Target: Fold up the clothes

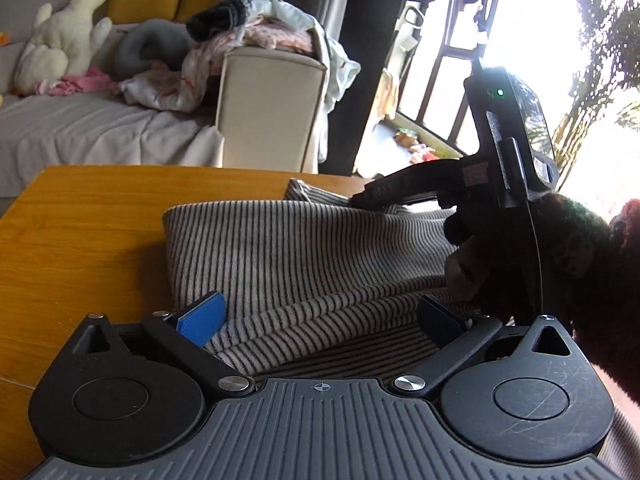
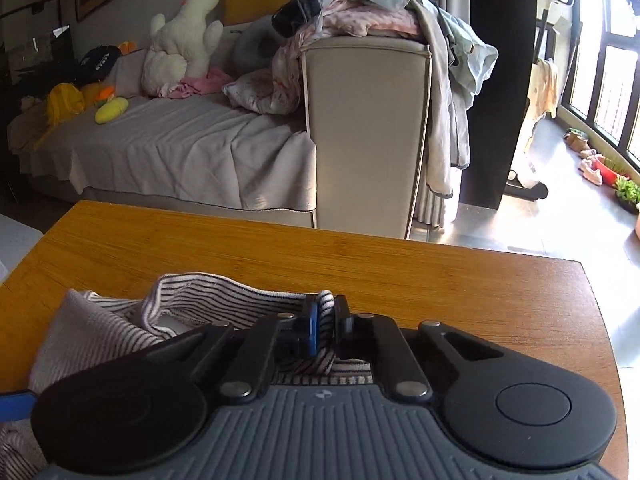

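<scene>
**Right tongs pinched on the hem, left tongs standing wide over the striped knit**

Left wrist view: I see my left tongs spread wide apart, with nothing between the blue pads, poised just above the grey-and-black striped knit garment. The garment lies partly folded on the orange-brown wooden bench, its rounded fold edge toward the far side. Over on the right my right tongs reach down onto the cloth's far edge, carried by a hand in a dark glove.

Right wrist view: here my right tongs are closed on a bunched strip of the garment's striped hem, the fabric squeezed between the pads and rising slightly off the bench.

I judge this knit to be light, soft and limp, with some stretch. It will sag and drape rather than hold a shape, and a single pinch point will let the rest trail. It is neither fragile nor slippery. For the left tongs, I would take the near edge or corner, through all layers, so both ends travel together.
</scene>
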{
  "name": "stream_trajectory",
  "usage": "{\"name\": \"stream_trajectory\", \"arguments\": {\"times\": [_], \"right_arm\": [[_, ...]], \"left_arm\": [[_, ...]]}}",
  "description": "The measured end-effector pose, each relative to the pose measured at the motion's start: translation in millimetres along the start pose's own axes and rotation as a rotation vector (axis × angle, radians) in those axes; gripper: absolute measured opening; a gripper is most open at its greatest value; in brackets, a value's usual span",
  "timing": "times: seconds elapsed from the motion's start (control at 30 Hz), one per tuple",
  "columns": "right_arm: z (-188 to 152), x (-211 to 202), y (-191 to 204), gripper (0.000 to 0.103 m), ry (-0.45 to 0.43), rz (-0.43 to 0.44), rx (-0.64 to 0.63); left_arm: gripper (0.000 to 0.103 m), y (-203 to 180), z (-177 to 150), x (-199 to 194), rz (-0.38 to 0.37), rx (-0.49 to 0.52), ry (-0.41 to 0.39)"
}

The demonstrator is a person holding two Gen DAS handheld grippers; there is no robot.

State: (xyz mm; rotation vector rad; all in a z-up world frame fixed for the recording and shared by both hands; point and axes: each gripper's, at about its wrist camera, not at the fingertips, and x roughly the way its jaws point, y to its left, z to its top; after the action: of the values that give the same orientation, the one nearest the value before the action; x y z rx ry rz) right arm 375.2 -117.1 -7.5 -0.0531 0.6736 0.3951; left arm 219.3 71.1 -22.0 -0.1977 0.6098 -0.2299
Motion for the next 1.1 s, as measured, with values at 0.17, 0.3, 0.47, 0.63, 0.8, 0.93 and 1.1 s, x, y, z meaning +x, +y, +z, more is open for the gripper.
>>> {"name": "stream_trajectory", "arguments": {"times": [0.17,0.3,0.47,0.63,0.8,0.93,1.1], "right_arm": [[-12.0,-94.0,1.9,0.006,-0.115,0.121,0.021],[-48.1,-164.5,0.0,0.005,-0.143,0.18,0.043],[-108.0,-205.6,10.1,0.005,-0.074,0.207,0.024],[-148.5,-218.3,18.4,0.007,0.041,0.196,-0.034],[-137.4,-267.9,-3.0,0.049,-0.087,0.162,-0.017],[-122.5,-285.7,-36.5,0.06,-0.177,0.066,0.093],[-134.5,-231.2,-61.2,0.062,-0.01,0.093,0.237]], "left_arm": [[0.103,16.5,19.8,-38.2,-0.003,-0.031,-0.017],[0.103,23.9,37.0,-71.3,-0.009,-0.059,-0.069],[0.103,18.1,46.8,-96.1,-0.004,-0.049,-0.115],[0.103,-0.3,41.8,-102.6,-0.003,0.002,-0.097],[0.103,-3.5,24.7,-97.4,0.004,0.055,0.036],[0.102,4.7,11.2,-91.9,0.016,0.063,0.141],[0.1,10.1,6.7,-90.2,-0.089,-0.034,0.208]]}}
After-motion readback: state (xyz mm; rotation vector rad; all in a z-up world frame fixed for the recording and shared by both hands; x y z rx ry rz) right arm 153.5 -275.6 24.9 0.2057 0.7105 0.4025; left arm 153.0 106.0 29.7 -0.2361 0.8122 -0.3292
